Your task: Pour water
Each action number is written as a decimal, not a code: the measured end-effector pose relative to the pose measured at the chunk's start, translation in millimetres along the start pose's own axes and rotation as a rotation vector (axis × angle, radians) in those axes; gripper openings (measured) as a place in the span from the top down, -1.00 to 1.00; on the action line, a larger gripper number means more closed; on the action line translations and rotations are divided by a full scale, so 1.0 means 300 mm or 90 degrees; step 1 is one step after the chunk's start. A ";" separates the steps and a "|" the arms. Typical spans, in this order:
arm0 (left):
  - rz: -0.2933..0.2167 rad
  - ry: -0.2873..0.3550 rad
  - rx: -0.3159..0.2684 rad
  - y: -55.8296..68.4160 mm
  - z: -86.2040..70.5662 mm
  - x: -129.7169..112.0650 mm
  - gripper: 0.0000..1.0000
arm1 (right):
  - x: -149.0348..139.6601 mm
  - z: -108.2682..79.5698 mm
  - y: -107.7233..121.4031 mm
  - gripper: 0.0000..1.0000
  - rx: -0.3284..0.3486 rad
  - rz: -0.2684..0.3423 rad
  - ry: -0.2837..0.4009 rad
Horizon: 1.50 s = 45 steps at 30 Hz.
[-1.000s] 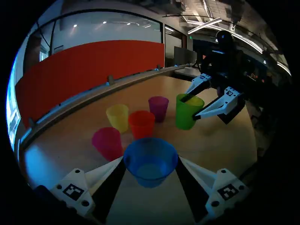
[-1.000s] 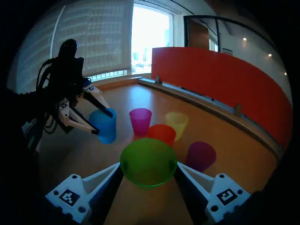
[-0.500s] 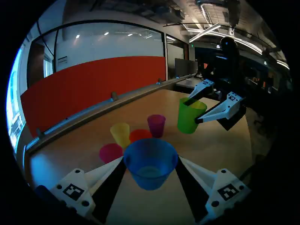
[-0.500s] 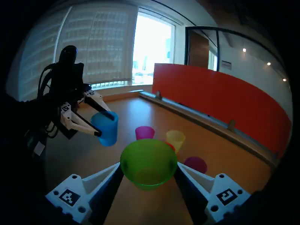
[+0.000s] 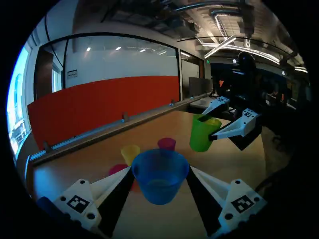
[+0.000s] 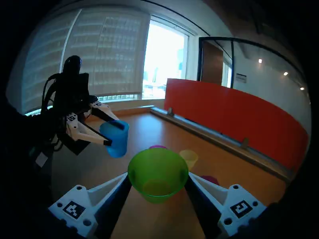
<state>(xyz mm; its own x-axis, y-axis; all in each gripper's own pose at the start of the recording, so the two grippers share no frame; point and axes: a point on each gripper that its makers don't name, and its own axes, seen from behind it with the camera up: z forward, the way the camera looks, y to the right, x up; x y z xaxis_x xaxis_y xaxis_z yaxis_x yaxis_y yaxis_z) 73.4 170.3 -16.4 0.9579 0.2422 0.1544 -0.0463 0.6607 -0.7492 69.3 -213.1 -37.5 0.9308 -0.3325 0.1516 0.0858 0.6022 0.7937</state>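
- Lots of open room over the wooden table (image 5: 227, 159); long raised edge (image 5: 103, 130) and red wall (image 5: 99, 103) across the middle of the left gripper view.
- Down on the table near bottom middle: yellow cup (image 5: 130, 152), purple cup (image 5: 166, 143) and pink cup (image 5: 115, 169), close together, lower than the held cups, not in the way.
- Squeezed between both fingers of the left gripper (image 5: 159, 170), bottom middle: the blue cup (image 5: 160, 187), upright, a little water low inside.
- Squeezed the same way by the right gripper (image 6: 158, 171), bottom middle of the right gripper view: the green cup (image 6: 158, 187), upright; cannot tell what is inside.
- Well apart in the air, both held cups.
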 end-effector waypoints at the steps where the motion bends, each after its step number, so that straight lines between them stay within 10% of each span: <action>1: -0.003 0.007 0.001 -0.001 -0.002 0.008 -0.75 | 0.003 -0.001 0.001 -0.80 -0.001 0.000 0.003; 45: -0.055 0.096 0.011 -0.034 -0.005 0.115 -0.75 | 0.174 0.009 0.007 -0.81 -0.009 -0.001 0.129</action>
<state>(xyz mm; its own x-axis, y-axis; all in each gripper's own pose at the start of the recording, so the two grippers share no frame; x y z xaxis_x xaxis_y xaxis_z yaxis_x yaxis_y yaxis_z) 107.2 170.9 -4.6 0.9902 0.0751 0.1182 0.0346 0.6865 -0.7263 117.1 -231.2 -26.3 0.9829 -0.1821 0.0278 0.0913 0.6125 0.7852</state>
